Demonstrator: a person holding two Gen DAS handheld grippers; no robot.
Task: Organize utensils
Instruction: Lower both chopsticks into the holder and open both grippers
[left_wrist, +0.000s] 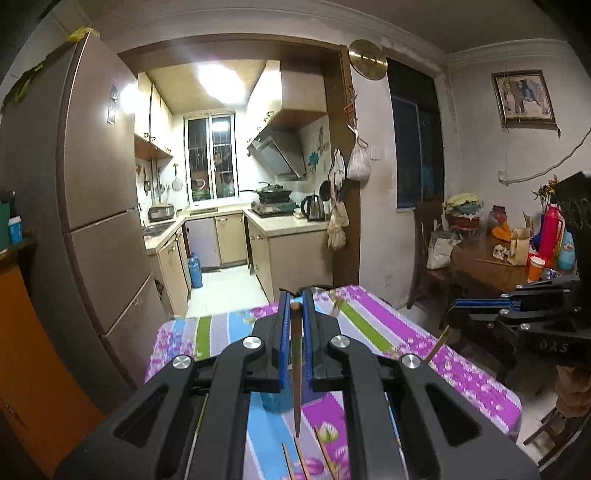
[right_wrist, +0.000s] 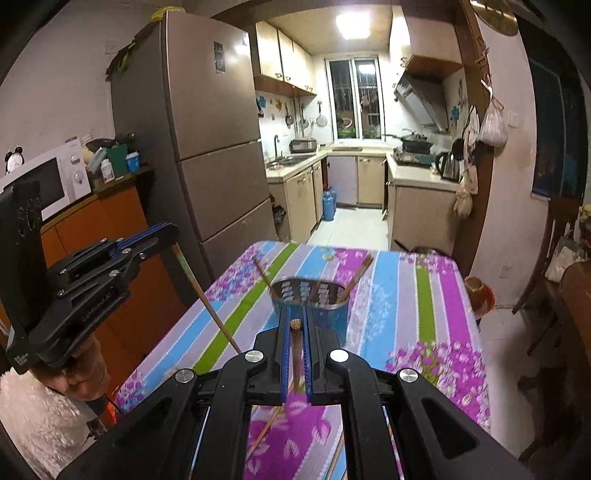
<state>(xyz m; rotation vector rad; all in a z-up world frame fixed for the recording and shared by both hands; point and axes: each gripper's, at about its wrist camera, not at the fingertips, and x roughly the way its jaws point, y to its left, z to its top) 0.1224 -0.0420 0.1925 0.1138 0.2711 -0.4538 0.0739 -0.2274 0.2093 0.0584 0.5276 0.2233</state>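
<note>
On the striped tablecloth (right_wrist: 388, 295) a holder (right_wrist: 310, 299) waits; one chopstick (left_wrist: 296, 369) is clamped in each closed gripper, left (left_wrist: 295, 306) and right (right_wrist: 295, 325), near its thick end—light, stiff, judged slippery.

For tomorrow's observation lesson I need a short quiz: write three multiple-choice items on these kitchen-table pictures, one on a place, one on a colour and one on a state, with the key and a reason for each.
1. Where does the utensil holder stand?
A. on the striped tablecloth
B. on the kitchen counter
C. on the floor

2. What colour are the pads of the left gripper?
A. red
B. blue
C. white

3. What is the right gripper doing?
A. open and empty
B. clamped on a cup
C. shut on a chopstick

Key: 1 A, the holder sits on the flowered cloth; 2 B, blue strips line both fingers; 3 C, the stick is pinched between the closed fingers.
</note>
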